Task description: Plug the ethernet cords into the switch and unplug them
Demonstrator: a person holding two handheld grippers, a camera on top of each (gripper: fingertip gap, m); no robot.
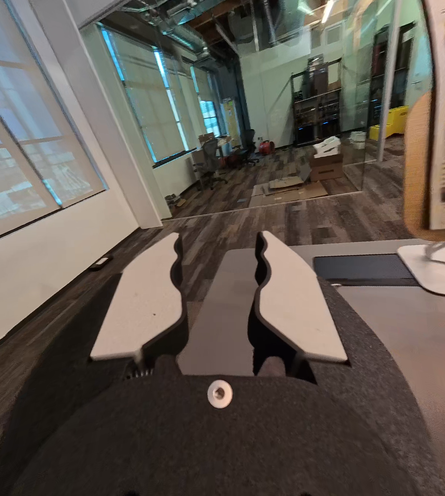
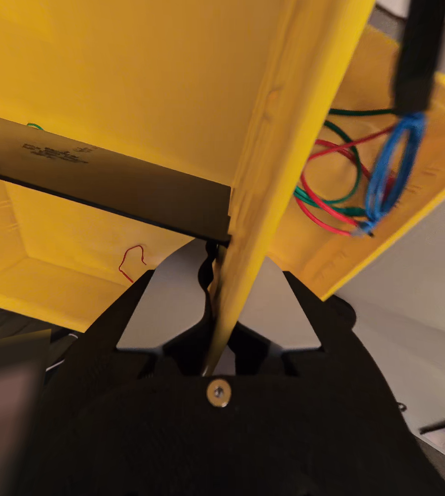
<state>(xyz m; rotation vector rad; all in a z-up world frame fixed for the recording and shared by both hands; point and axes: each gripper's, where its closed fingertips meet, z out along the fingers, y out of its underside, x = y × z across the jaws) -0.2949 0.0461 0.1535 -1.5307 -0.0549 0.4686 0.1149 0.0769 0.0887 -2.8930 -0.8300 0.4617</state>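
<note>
Pinching the yellow bin wall [image 2: 253,166], your right hand-held gripper [image 2: 222,271] sits beside the black switch [image 2: 114,185]; coloured cords [image 2: 350,171] lie inside the bin. Your left hand-held gripper [image 1: 217,241] gapes empty over the table [image 1: 403,335] edge.

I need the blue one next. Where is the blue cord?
In the right wrist view, the blue cord is coiled at the upper right, inside the yellow bin, over the red cord and green cord.
</note>
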